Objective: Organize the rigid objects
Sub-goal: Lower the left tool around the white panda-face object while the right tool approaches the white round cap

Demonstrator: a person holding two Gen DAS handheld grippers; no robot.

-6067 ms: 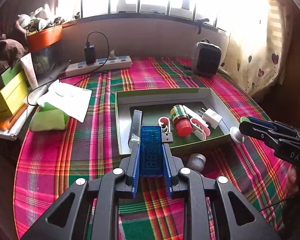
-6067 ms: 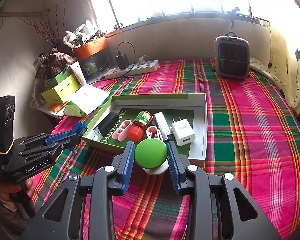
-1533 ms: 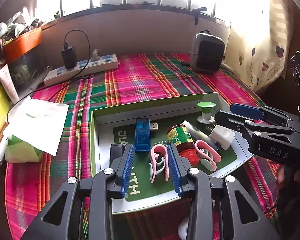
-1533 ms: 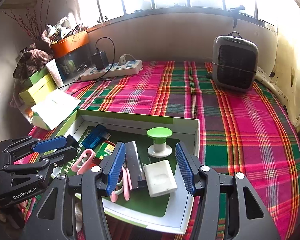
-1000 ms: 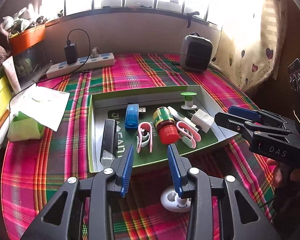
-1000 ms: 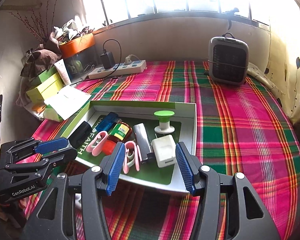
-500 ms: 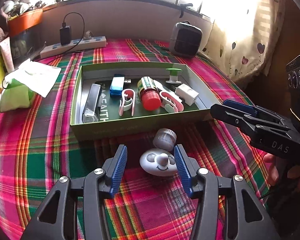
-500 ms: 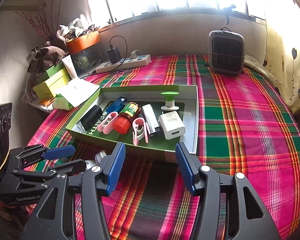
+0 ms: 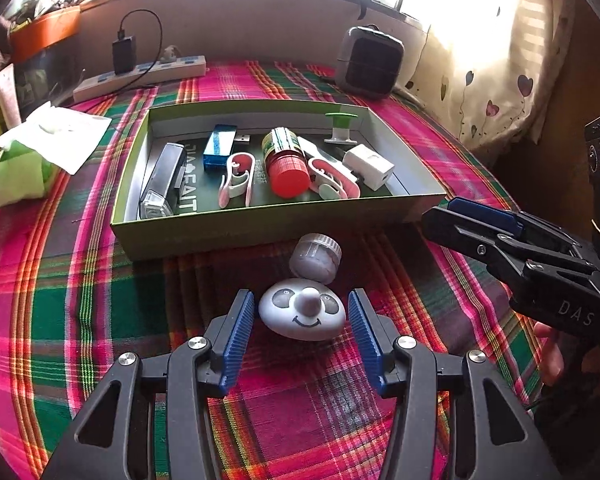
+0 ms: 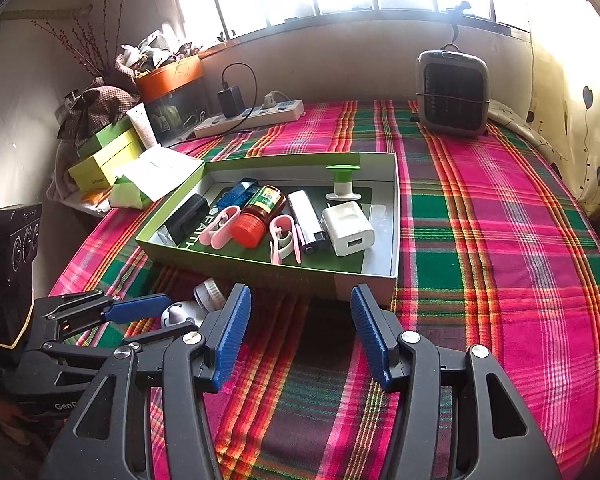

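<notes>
A white oval toy with a panda face [image 9: 302, 313] lies on the plaid cloth between the open fingers of my left gripper [image 9: 302, 314], untouched. A small grey-capped jar [image 9: 316, 257] lies just beyond it, in front of the green box [image 9: 260, 228]. The box holds a blue USB tester [image 9: 219, 151], a red-capped bottle [image 9: 286, 162], pink clips [image 9: 236, 180], a white charger [image 9: 369, 165], a green-topped spool [image 9: 341, 126] and a black lighter [image 9: 164, 178]. My right gripper [image 10: 300, 332] is open and empty, near the box's front wall [image 10: 300, 276].
A grey heater [image 10: 452, 92] stands at the back right. A power strip with a plugged charger [image 10: 252, 114] lies at the back. Yellow-green boxes [image 10: 104, 156], a tissue pack [image 9: 24, 168] and an orange planter [image 10: 168, 74] crowd the left edge.
My left gripper has pulled back out of the box and come down around the panda toy, jaws wider. My right gripper has also withdrawn from the box after leaving the green spool there.
</notes>
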